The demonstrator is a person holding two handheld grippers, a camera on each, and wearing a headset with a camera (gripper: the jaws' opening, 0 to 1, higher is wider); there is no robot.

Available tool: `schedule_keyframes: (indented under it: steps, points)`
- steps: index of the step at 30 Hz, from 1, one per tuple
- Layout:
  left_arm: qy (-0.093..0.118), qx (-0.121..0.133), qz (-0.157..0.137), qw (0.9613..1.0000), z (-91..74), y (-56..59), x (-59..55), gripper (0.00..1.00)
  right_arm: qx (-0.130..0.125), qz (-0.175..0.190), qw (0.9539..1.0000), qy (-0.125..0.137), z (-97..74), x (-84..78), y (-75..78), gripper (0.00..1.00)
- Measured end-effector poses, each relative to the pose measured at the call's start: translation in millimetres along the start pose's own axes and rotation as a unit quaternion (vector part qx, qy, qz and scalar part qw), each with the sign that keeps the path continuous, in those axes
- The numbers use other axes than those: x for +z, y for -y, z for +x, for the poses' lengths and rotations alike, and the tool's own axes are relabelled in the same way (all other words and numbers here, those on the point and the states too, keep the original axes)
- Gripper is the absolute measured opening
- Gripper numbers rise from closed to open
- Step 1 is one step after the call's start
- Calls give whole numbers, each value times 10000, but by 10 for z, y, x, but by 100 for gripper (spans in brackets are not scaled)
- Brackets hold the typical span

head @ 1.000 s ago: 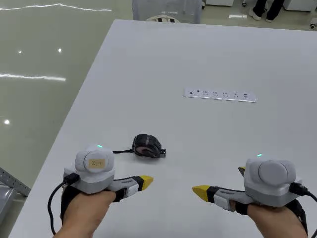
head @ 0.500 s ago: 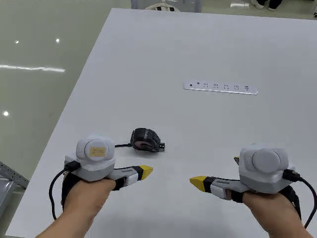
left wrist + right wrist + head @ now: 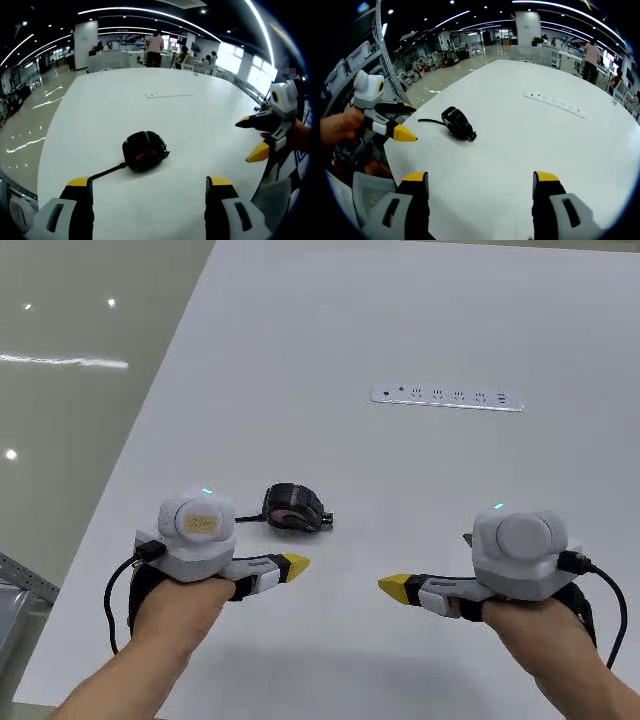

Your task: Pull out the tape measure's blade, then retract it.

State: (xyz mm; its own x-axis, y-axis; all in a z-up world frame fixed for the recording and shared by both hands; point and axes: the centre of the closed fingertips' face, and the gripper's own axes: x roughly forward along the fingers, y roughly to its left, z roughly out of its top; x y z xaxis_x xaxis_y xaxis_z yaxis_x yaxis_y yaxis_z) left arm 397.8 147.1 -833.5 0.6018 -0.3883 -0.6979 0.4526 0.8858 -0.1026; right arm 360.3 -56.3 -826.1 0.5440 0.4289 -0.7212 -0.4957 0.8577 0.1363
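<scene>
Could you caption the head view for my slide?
Jaws open, left gripper and right gripper poised before a black tape measure on a white table.

Three cameras, one white table (image 3: 300, 340)
The head view looks steeply down from above the table's near edge. The left gripper view rides low and faces across the tabletop, close to the tape measure (image 3: 144, 150); the right gripper view faces it from farther back. All three share the tape measure and the power strip (image 3: 447, 397).
</scene>
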Motion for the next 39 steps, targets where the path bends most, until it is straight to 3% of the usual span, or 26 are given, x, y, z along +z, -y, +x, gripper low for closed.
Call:
schedule_keyframes:
  steps: [18,39]
  points:
    - [99,-115,236,9996,164,-61,110,86,156,-158,9996,-157,242,29,17,86]
    - [-9,-279,528,9982,325,-45,174,84,280,-308,9987,-293,447,33,75,85]
